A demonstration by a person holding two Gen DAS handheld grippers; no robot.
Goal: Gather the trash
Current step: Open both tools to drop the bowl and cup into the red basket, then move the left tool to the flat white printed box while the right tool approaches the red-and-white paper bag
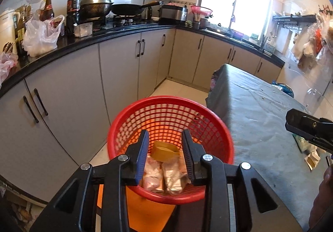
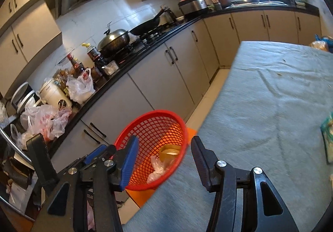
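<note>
Fingers of left gripper [image 1: 165, 155] parted, holding nothing, poised over red basket [image 1: 224, 138] beside cloth-covered table [image 1: 260, 111] edge; wrappers [image 1: 162, 178] inside. Right gripper [image 2: 164, 161] spread wide, empty, angled toward basket rim, floor aisle open beyond.

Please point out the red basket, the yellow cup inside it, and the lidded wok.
Red basket [image 1: 166, 99]: left wrist view, far rim.
Yellow cup [image 1: 164, 149]: left wrist view, its side wall.
Lidded wok [image 2: 114, 39]: right wrist view, the metal lid.
</note>
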